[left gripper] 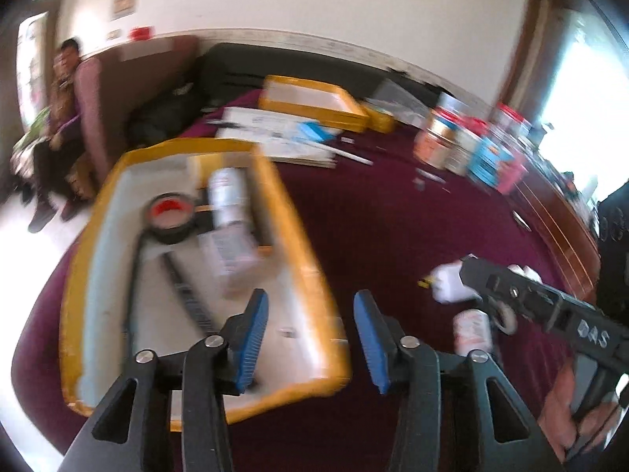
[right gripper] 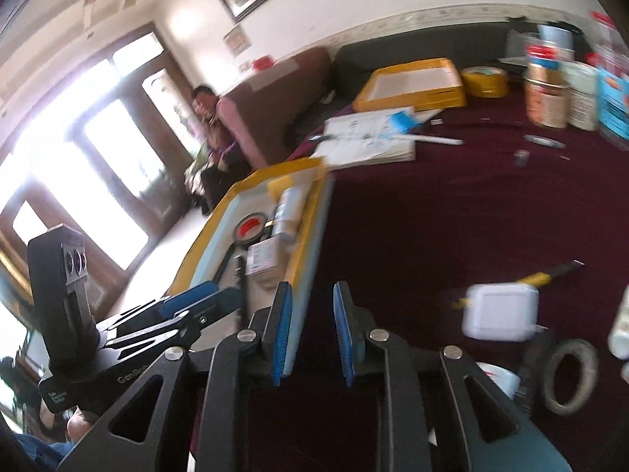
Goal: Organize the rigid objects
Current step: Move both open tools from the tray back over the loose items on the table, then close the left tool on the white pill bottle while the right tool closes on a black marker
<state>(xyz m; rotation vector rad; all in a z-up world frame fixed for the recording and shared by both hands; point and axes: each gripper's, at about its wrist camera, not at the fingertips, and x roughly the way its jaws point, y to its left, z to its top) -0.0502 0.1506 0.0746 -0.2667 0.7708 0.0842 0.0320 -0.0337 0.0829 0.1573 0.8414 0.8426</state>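
A yellow-rimmed tray (left gripper: 298,244) (right gripper: 310,232) lies on the maroon tablecloth. It holds a black tape roll with a red centre (left gripper: 171,216) (right gripper: 249,228), a white bottle (left gripper: 228,196) (right gripper: 287,210) and a small box (left gripper: 232,251) (right gripper: 262,259). My left gripper (left gripper: 310,338) (right gripper: 204,301) hovers over the tray's near right corner, open and empty. My right gripper (right gripper: 313,332) (left gripper: 475,271) is to the tray's right over bare cloth, its pads a little apart with nothing between them. On the cloth lie a white square charger (right gripper: 499,314) (left gripper: 452,283), a yellow-handled tool (right gripper: 550,271) and a black tape roll (right gripper: 566,377).
At the back stand a second yellow tray (right gripper: 412,82), a yellow tape roll (right gripper: 485,80), a stack of papers (right gripper: 369,141) and several cans and jars (right gripper: 550,94). A person (right gripper: 206,114) sits on a sofa beyond the table's left edge. The picture is motion-blurred.
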